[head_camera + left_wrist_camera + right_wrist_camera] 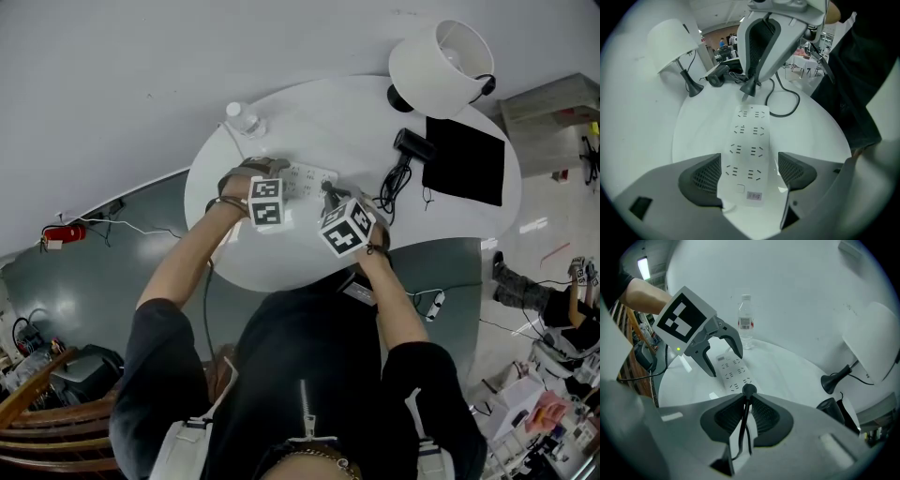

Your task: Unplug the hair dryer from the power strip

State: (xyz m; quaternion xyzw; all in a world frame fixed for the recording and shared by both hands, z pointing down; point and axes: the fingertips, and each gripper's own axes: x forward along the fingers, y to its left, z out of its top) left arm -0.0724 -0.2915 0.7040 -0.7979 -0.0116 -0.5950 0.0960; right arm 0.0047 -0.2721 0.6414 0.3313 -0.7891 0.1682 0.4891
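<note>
The plug (749, 390) of the hair dryer (412, 143) (lying apart) was pinched in the right gripper (746, 401) over the power strip (747, 136), which was straddled by the spread jaws of the left gripper (750, 165). Pulling was judged underway; a straight lift was needed.

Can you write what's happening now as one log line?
right gripper: jaws shut on plug | left gripper: jaws open around power strip | status: plug seems out of strip

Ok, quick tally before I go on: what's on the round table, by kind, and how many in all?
lamp: 1
hair dryer, with its plug: 1
power strip: 1
water bottle: 1
flat black mat: 1
Total: 5
</note>
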